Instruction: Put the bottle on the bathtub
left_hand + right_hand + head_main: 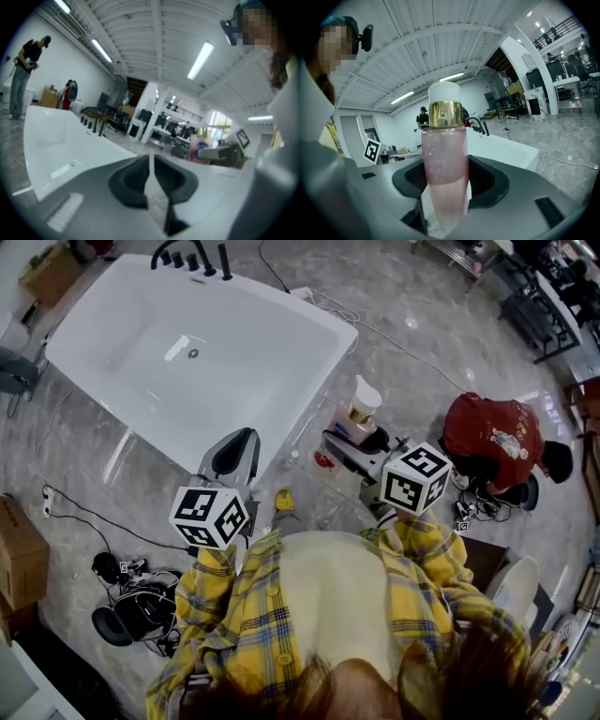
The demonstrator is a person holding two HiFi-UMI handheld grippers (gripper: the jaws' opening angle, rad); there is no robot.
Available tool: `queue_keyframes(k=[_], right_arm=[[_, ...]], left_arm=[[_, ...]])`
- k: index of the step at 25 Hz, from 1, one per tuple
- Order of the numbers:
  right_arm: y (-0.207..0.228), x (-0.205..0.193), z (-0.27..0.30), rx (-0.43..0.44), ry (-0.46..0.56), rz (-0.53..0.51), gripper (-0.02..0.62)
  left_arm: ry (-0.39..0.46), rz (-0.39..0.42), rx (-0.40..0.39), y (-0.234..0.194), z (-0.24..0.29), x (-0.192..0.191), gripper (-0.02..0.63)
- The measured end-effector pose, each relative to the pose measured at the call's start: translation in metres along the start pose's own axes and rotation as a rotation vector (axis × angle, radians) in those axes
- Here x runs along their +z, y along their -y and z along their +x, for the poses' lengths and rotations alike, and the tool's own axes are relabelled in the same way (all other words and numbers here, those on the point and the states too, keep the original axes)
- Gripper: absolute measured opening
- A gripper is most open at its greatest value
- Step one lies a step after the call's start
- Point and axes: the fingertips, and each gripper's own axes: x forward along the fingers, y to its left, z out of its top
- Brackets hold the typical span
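The right tool (445, 187) has its two jaws pressed on the lower body of the bottle (444, 154), one on each side, and holds it upright. The bottle is clear with pink liquid inside, a gold collar and a white cap on top. In the head view it is in the air above the grey marble floor (412, 362), near the right corner of the bathtub (234, 371) but apart from it (it does not touch the rim). It is not yet on the bathtub.

The left tool (151, 180) is closed: its jaws meet with only a thin line between them and they hold nothing. In the head view it points toward the near side of the white bathtub, close to its edge.

The bathtub has no water in it, and black tap fittings (192, 257) stand on its far end. To the right, a person in a red top (492, 437) crouches on the floor. A cardboard box (19, 554) stands at the left edge, and black cables (131, 587) lie on the floor near it.
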Motion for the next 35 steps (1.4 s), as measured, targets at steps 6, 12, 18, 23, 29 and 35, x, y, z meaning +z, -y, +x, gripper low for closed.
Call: queue_keyframes(k=[6, 12, 18, 23, 29, 35], right_arm=[[0.010, 0.013, 0.027, -0.016, 0.004, -0.001, 0.232], [0.018, 0.024, 0.048, -0.023, 0.000, -0.005, 0.232], [0.037, 0.040, 0.065, -0.010, 0.008, -0.015, 0.232], [0.067, 0.056, 0.090, 0.007, -0.015, -0.017, 0.232], [0.094, 0.061, 0.107, 0.062, -0.035, -0.034, 0.232], [0.147, 0.091, 0.146, 0.113, -0.092, -0.056, 0.232]], left_arm=[[-0.012, 0.002, 0.004, -0.024, 0.008, 0.005, 0.037], [-0.033, 0.022, 0.003, -0.037, 0.015, 0.005, 0.037], [-0.024, 0.015, 0.031, -0.048, 0.029, 0.011, 0.037], [-0.005, -0.013, 0.071, -0.066, 0.051, 0.023, 0.037], [0.022, -0.034, 0.105, -0.072, 0.077, 0.025, 0.037], [0.013, -0.038, 0.148, -0.095, 0.136, 0.041, 0.037]])
